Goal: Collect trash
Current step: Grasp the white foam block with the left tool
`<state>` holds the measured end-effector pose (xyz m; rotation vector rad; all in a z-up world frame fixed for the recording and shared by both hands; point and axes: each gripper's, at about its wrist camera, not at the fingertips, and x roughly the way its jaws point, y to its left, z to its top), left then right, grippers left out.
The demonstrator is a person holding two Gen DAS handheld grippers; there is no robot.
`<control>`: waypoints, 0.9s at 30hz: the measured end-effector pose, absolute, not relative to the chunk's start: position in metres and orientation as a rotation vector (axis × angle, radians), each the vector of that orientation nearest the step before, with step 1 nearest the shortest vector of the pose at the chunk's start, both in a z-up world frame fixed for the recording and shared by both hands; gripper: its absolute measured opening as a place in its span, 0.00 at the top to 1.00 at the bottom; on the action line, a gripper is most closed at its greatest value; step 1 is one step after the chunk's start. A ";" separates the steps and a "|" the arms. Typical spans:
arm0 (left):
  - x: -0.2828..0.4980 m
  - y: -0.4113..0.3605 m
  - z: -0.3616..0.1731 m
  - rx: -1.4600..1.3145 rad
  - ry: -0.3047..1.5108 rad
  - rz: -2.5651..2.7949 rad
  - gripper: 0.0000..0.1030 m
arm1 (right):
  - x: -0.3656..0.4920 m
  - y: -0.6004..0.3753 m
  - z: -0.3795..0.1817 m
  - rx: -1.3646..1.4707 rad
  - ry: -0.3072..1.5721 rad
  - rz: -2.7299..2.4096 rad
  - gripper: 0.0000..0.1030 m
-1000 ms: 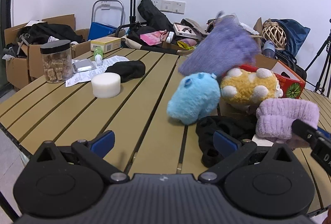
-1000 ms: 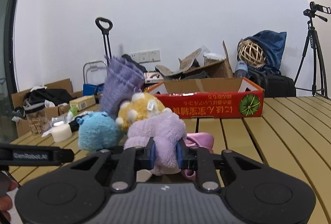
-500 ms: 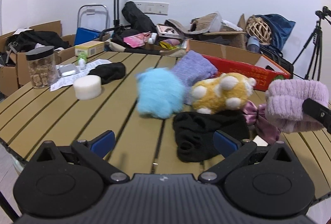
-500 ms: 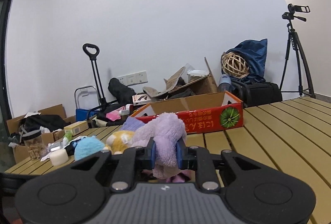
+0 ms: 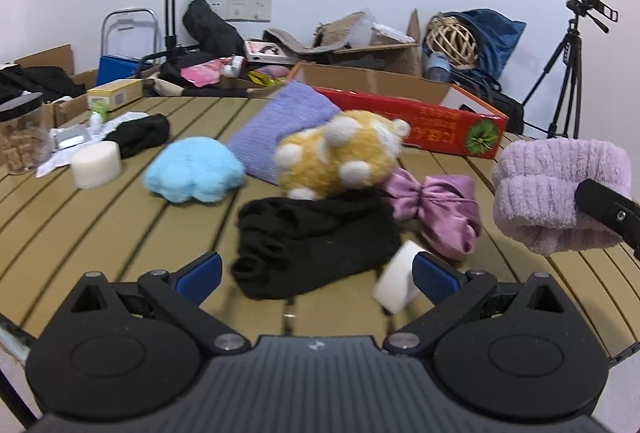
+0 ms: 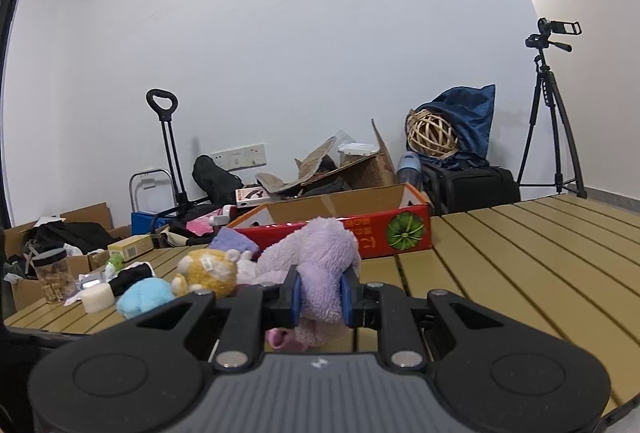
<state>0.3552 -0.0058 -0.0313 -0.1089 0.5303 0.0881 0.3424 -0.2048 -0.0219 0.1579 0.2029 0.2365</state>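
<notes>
A: So, nearest first: the left gripper [image 5: 316, 275] stands spread wide and empty, a blurred white block [image 5: 394, 283] by its right finger, low in the frame.

B: And the right gripper [image 6: 319, 297]?

A: Clamped on the lilac fluffy band [image 6: 316, 265], lifted off the table [image 6: 520, 253].

B: Progress?

A: Early, I'd judge. The black sock [image 5: 312, 237], blue plush [image 5: 196, 173], spotted yellow plush [image 5: 340, 157] lie loose mid-frame; the red box [image 5: 432, 121] sits beyond. Its inside is hidden.
</notes>
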 end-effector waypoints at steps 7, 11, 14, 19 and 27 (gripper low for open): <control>0.363 -0.025 -0.038 -0.113 0.514 0.069 0.00 | 0.338 -0.224 -0.026 0.145 0.209 0.204 0.82; 0.367 -0.032 -0.043 -0.110 0.511 0.067 0.00 | 0.336 -0.234 -0.029 0.144 0.214 0.190 0.82; 0.368 -0.035 -0.045 -0.118 0.510 0.050 0.03 | 0.336 -0.240 -0.030 0.146 0.218 0.183 0.82; 0.367 -0.043 -0.047 -0.089 0.494 0.042 0.19 | 0.335 -0.245 -0.032 0.147 0.222 0.180 0.82; 0.366 -0.042 -0.048 -0.104 0.490 0.032 0.40 | 0.335 -0.243 -0.032 0.141 0.225 0.189 0.82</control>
